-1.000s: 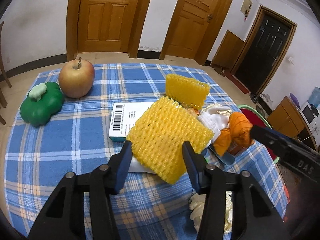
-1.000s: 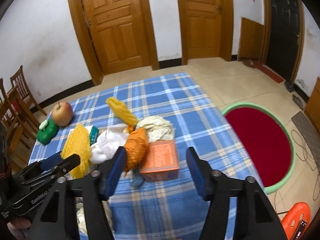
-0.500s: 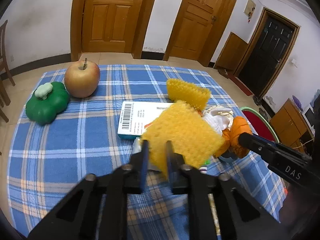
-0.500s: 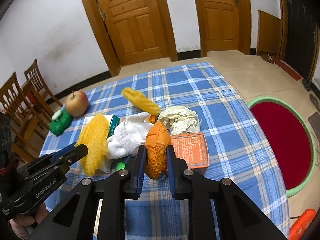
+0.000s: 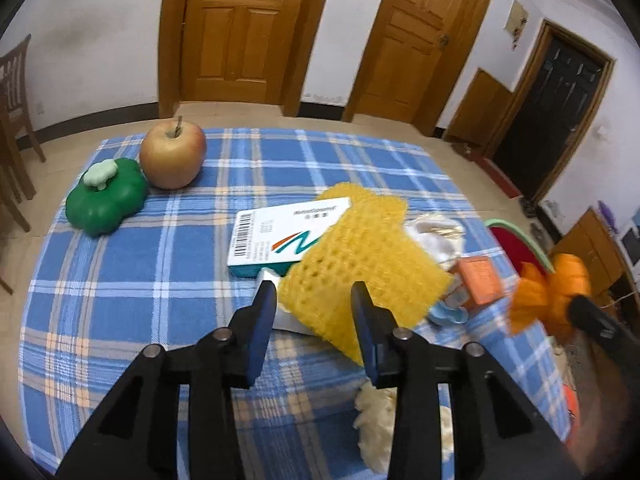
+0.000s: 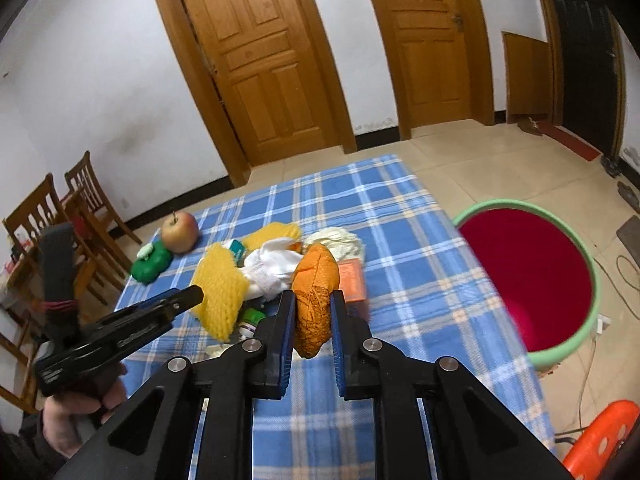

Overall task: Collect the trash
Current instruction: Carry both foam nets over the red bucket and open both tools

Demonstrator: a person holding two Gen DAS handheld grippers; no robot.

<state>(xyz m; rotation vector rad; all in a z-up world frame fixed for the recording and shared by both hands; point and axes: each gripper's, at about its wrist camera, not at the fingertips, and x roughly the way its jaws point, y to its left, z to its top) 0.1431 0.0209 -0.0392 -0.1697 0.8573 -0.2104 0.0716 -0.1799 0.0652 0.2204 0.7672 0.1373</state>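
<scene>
My right hand-held gripper (image 6: 313, 308) is clamped on a crumpled orange wrapper (image 6: 315, 292), its two fingers pressed against the wrapper's sides and the bundle lifted clear of the counter (image 6: 400, 240), which is covered in a blue plaid cloth. In the left wrist view the same orange wrapper (image 5: 552, 292) shows blurred at the right edge, out past the counter's rim.

My left hand-held gripper (image 5: 314, 302) is spread partly open, its fingers standing either side of the near corner of a yellow foam fruit net (image 5: 360, 276). I cannot tell whether either finger touches the net. The net lies tilted over a white and teal box (image 5: 280, 236) with a barcode on its near end. A second yellow foam net (image 6: 274, 234) lies just behind the pile, beside white crumpled paper (image 6: 272, 266) and a pale crumpled bag (image 6: 338, 240). An orange carton (image 6: 352, 282) sits flat just beyond the wrapper, and a small green-capped bottle (image 6: 250, 318) lies near the foam net.

At the far left corner of the counter an apple (image 5: 173, 156) stands touching a green pepper-shaped toy (image 5: 106, 200). On the floor to the right of the counter stands a green-rimmed bin (image 6: 588, 320) with a red inside
</scene>
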